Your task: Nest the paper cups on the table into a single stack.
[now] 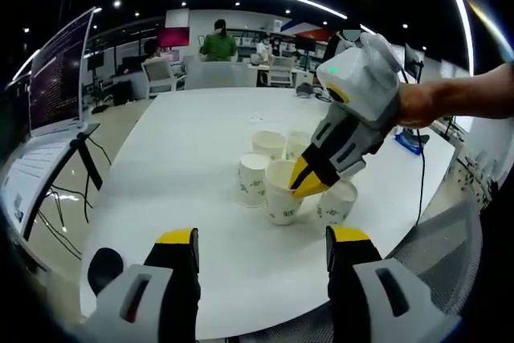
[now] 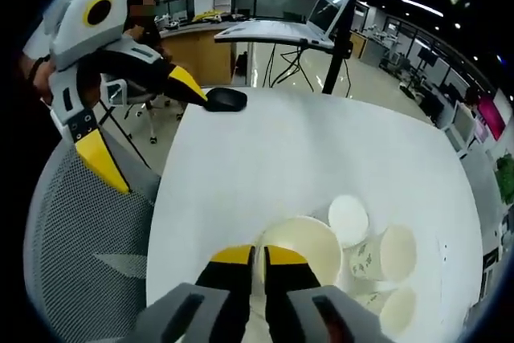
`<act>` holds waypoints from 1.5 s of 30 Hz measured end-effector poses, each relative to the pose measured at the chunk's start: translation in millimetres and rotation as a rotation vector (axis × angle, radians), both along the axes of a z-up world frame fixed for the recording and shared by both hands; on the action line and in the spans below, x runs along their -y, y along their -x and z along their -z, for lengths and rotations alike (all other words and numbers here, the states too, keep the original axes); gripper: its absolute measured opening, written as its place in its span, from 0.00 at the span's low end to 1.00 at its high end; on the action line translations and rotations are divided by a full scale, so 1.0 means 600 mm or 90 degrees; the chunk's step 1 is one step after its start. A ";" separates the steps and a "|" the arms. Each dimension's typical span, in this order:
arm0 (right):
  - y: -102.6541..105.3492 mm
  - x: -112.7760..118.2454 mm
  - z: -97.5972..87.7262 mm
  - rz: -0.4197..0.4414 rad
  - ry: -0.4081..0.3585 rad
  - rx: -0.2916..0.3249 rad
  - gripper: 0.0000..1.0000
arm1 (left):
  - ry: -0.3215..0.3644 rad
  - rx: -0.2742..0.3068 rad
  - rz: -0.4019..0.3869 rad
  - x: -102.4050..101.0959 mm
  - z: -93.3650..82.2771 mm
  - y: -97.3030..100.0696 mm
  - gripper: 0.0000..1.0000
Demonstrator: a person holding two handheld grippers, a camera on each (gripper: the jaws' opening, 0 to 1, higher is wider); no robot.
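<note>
Several white paper cups with green print stand close together on the white table. My right gripper comes in from the right and is shut on the rim of the front cup. In the right gripper view its jaws pinch that cup's near rim. Beside it an upside-down cup stands, with other cups behind and to the right. My left gripper is open and empty over the near table edge, short of the cups; it also appears at upper left.
A laptop on a stand is beyond the far table edge, and a black mouse lies near that corner. A grey mesh chair stands by the table. Another screen stands left. People are at desks in the background.
</note>
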State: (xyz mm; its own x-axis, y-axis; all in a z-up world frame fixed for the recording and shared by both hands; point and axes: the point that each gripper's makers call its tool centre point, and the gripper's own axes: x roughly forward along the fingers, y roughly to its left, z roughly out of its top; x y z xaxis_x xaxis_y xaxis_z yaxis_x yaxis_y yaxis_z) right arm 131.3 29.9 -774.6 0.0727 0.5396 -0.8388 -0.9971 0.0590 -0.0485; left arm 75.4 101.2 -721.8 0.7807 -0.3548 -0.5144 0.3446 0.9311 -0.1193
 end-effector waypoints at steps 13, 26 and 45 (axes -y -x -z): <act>-0.006 0.002 -0.013 0.030 -0.025 -0.001 0.14 | -0.004 0.005 0.004 0.002 -0.001 -0.006 0.63; -0.026 0.040 -0.094 0.163 -0.160 0.000 0.32 | -0.006 0.016 0.025 0.012 -0.004 -0.028 0.64; 0.001 0.144 -0.062 0.316 -0.175 0.002 0.51 | -0.004 0.020 0.052 0.017 -0.011 -0.055 0.64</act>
